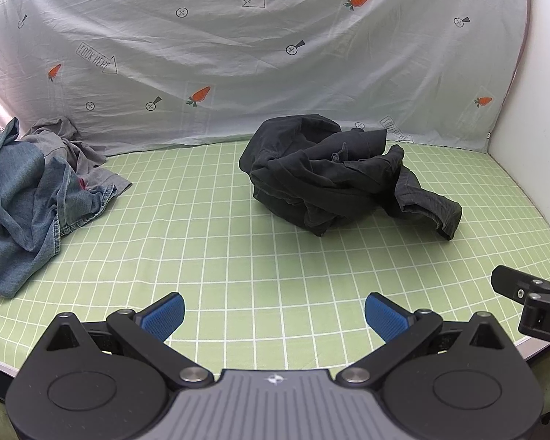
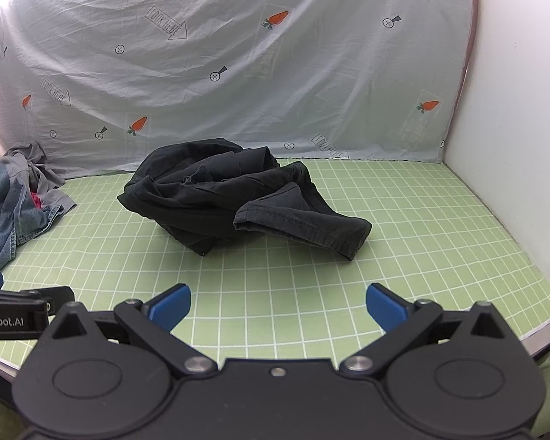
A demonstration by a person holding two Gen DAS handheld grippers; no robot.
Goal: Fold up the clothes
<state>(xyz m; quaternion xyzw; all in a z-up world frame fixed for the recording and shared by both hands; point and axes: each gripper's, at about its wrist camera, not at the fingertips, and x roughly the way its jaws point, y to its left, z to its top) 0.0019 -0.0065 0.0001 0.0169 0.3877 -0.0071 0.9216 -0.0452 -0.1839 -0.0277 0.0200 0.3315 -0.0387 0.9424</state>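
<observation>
We read this as the very start: nothing is folded yet. The black garment lies crumpled in a heap mid-desk, on the green grid cloth, with one hemmed end trailing out toward the right. Our left gripper and right gripper both hover over the near edge of the desk, well apart from the heap, fingers spread wide and nothing between them.

Next move, as we judge it: reach forward, pinch the heap at two separate points (the trailing hem looks the easiest) and spread it flat before any fold. Which kind of garment it is we cannot tell.

No containers in view. A second pile, a denim piece over grey cloth, sits at the far left against the carrot-print sheet hung behind.
</observation>
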